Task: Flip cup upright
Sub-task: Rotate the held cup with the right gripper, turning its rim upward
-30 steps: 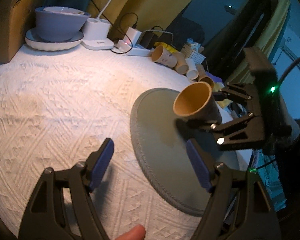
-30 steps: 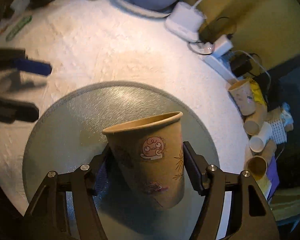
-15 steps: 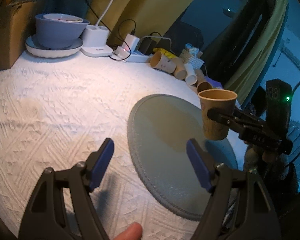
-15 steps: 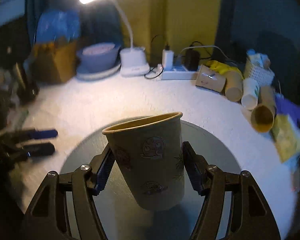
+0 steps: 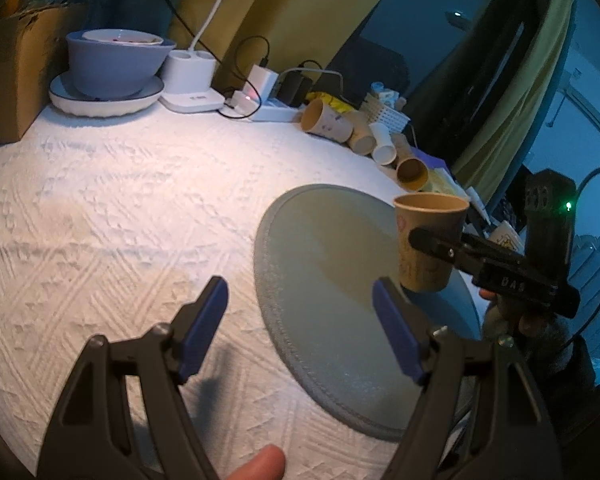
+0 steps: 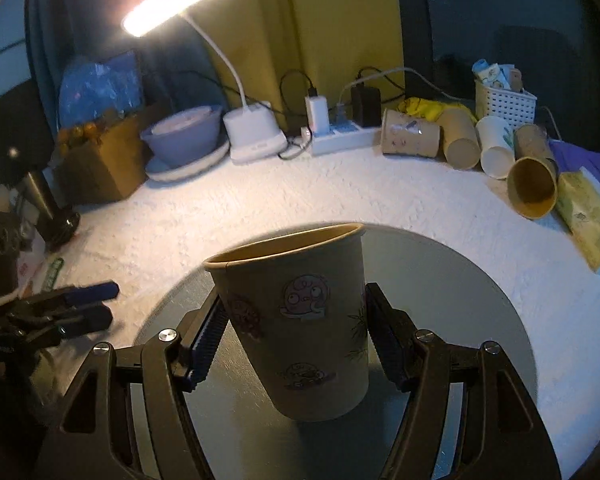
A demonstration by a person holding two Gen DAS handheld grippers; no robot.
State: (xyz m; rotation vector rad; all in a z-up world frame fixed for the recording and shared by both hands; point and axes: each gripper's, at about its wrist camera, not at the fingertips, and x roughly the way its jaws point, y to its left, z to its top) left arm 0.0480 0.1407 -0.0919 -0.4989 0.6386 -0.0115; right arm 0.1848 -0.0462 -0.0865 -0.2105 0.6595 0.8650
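Cup [image 6: 300, 320] mouth-up, pinched at mid-wall in my right gripper [image 6: 296, 336], just above the grey mat [image 6: 480, 312]. Lower straight, keep rim level, release only once the base seats. Left gripper [image 5: 300, 328] wide open, empty.

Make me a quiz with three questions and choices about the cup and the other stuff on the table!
1. Where is the held paper cup?
A. above the round grey mat
B. inside the blue bowl
C. on the cardboard box

2. How many paper cups lie on their sides by the white basket?
A. one
B. four
C. seven

3. How is the left gripper?
A. shut on a spoon
B. open, holding nothing
C. shut on the cup

Answers:
1 A, the mat lies under the cup.
2 B, four lie in a row.
3 B, its blue pads stand apart; the right gripper holds the cup upright.
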